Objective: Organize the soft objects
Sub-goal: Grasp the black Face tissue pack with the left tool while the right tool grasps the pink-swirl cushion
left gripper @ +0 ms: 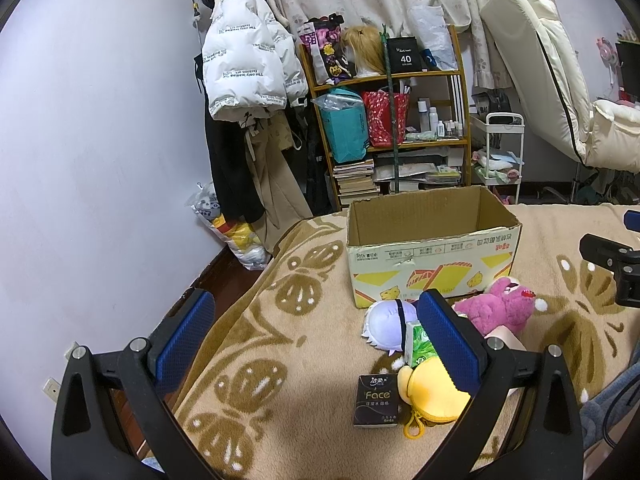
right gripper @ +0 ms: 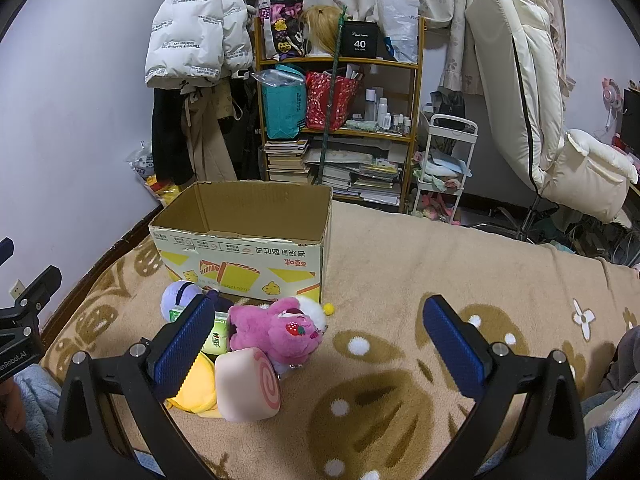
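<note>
An open cardboard box (left gripper: 432, 248) (right gripper: 244, 240) stands on the patterned blanket. In front of it lies a heap: a pink plush bear (left gripper: 500, 306) (right gripper: 276, 330), a lilac-white plush ball (left gripper: 386, 326) (right gripper: 178, 294), a green tissue pack (left gripper: 418, 342) (right gripper: 216, 334), a yellow plush pouch (left gripper: 434, 390) (right gripper: 196, 390), a pink swirl-roll cushion (right gripper: 248, 384) and a black "Face" tissue pack (left gripper: 376, 400). My left gripper (left gripper: 316, 340) is open, left of the heap. My right gripper (right gripper: 320, 340) is open and empty, just right of the heap.
A shelf (right gripper: 340, 120) with bags, books and bottles stands beyond the bed, with a white jacket (left gripper: 248, 68) hanging to its left. A white cart (right gripper: 444, 168) and a cream chair (right gripper: 540, 120) are on the right. The blanket (right gripper: 400, 272) stretches to the right.
</note>
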Tool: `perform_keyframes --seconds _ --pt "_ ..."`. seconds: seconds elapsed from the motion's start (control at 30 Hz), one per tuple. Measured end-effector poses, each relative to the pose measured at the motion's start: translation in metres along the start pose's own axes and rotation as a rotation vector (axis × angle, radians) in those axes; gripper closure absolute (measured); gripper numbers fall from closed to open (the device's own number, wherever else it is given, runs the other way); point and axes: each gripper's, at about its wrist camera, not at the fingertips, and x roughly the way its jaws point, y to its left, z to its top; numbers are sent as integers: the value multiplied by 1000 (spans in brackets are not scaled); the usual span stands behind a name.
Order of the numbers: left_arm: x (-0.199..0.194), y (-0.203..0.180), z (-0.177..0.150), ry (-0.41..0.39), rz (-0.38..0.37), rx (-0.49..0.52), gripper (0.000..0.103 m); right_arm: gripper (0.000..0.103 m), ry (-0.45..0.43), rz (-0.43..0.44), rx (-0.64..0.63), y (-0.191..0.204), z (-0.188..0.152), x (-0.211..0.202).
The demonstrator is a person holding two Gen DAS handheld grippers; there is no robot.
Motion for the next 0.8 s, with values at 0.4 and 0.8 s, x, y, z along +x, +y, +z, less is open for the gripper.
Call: perform_keyframes --seconds 0.4,0.8 --pt "12 -4 -6 54 -23 12 3 0 14 -7 -5 4 -4 3" --pt "33 -9 -8 138 -31 39 3 0 82 22 0 9 6 19"
